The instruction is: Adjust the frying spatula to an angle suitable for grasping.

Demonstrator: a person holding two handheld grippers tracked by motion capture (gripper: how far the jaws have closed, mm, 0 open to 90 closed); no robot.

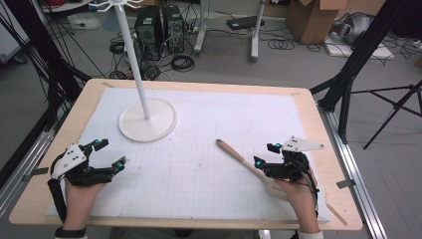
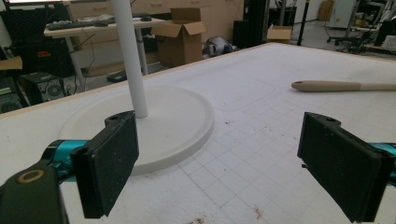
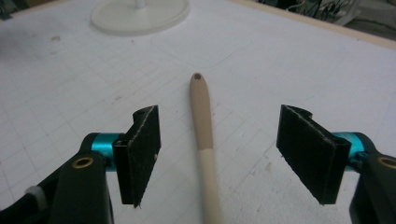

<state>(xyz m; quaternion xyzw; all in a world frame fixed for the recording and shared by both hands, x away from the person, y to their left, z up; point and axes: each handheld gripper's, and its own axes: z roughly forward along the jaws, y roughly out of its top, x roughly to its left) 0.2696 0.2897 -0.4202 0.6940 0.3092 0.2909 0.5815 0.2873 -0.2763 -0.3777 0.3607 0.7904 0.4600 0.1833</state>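
Note:
A wooden utensil (image 1: 245, 162) with a tan handle end lies flat on the white gridded mat (image 1: 199, 164), its handle pointing to the upper left. My right gripper (image 1: 267, 155) sits low over its middle; in the right gripper view the handle (image 3: 202, 121) runs between the two jaws, and the pads (image 3: 140, 149) stand apart from it on both sides. The right gripper is open. My left gripper (image 1: 111, 155) rests at the mat's left, open, with nothing between its pads (image 2: 109, 161). From there the utensil's handle (image 2: 336, 85) lies far off to the right.
A white stand with a round base (image 1: 147, 121) and a thin upright pole (image 1: 133, 55) occupies the mat's back left, just ahead of the left gripper. The wooden table edge (image 1: 328, 164) frames the mat. Black tripod legs, boxes and cables stand on the floor beyond.

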